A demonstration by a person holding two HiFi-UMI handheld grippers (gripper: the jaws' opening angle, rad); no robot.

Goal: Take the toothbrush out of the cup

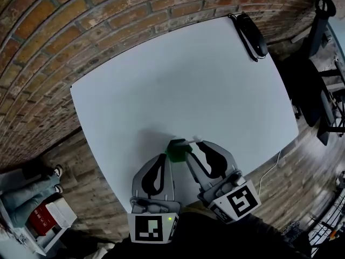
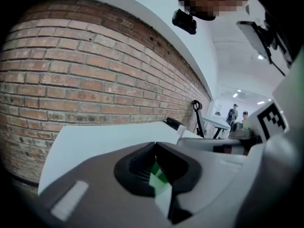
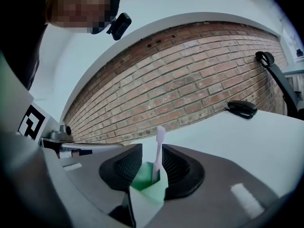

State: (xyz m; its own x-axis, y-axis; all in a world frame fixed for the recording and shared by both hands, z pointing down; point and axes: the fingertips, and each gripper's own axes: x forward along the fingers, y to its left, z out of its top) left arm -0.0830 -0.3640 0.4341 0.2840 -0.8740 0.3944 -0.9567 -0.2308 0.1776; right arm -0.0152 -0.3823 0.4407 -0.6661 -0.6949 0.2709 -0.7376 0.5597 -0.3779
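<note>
With left fingers [image 2: 135, 167] apparently clamped on cup [image 3: 151, 189] rim, hold steady; close the wide-open, empty right fingers [image 3: 122, 167] on toothbrush [image 3: 158, 148] stem, lift straight up.

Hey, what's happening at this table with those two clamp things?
A person holds a gripper in each hand over a white table. The left gripper looks clamped on the wall of a small green cup. The right gripper has its jaws apart on either side of the cup, and the toothbrush stands upright between them, not gripped. The toothbrush is not yet out of the cup.
</note>
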